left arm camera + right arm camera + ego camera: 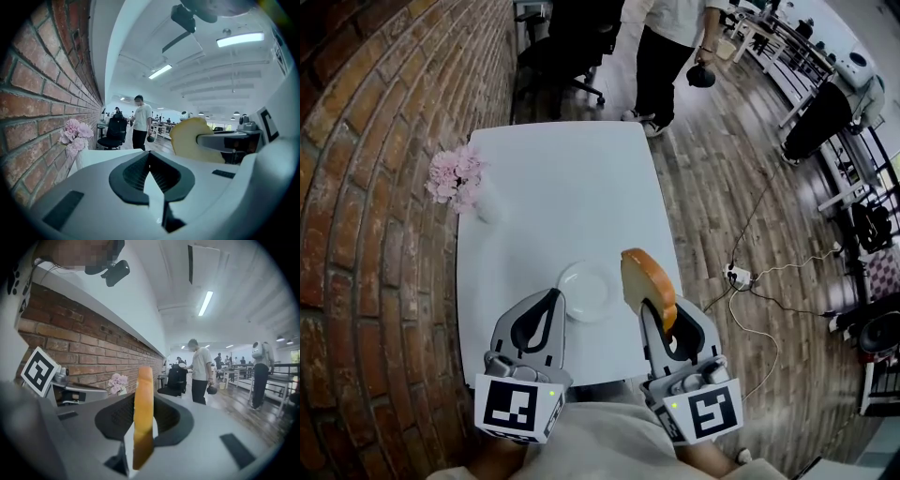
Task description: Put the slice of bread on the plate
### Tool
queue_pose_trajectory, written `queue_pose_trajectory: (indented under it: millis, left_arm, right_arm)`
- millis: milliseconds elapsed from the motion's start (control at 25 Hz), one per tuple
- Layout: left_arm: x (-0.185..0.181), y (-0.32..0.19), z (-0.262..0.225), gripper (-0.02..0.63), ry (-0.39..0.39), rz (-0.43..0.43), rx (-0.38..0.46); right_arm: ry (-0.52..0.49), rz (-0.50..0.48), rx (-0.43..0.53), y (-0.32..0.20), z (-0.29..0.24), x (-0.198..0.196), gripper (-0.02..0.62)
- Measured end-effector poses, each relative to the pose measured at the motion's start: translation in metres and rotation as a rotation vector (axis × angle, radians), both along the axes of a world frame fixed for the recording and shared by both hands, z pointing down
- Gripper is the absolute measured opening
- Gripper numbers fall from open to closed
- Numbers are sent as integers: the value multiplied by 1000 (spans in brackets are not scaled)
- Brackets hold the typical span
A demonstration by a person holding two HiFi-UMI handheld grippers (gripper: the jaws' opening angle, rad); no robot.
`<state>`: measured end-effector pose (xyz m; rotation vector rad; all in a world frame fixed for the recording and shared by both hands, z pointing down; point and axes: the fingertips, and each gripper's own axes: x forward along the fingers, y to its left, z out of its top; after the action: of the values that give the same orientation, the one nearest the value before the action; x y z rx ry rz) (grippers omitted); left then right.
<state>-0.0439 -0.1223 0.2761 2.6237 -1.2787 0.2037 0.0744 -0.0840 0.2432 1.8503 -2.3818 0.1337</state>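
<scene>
Two grippers hang over the near edge of the white surface (572, 187), one on either side of the plate (581, 292). The right gripper (667, 328), just right of the plate, is clamped across the flat faces of the slice of bread (649, 279). The slice stands on edge with its brown crust uppermost, and most of it sticks out ahead of the jaws. It is above the surface and beside the plate, not over it. The left gripper (549, 302), just left of the plate, has its jaws drawn together with nothing between them. The plate is bare. Well beyond the plate, toward the brick wall, stands a bunch of pink flowers (455, 176). The bread looks light, soft and easily dented, so a gentle pinch near the firmer crust suits it better than a hard squeeze on the crumb. Held by one end, it may sag or tear. Laying it flat probably calls for rolling the gripper and opening low over the plate, since so light a slice could cling to a pad or tip off the rim.
</scene>
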Motion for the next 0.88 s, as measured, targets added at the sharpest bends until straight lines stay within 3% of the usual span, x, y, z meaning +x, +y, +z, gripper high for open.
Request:
queue_pose_trajectory:
  millis: [360, 880]
  left_arm:
    - [4, 2, 12, 11, -33, -18, -20]
    - [2, -1, 65, 11, -113, -23, -117]
  right_arm:
    - [5, -66, -19, -5, 18, 0, 97]
    - [-4, -192, -155, -20, 94, -19, 97]
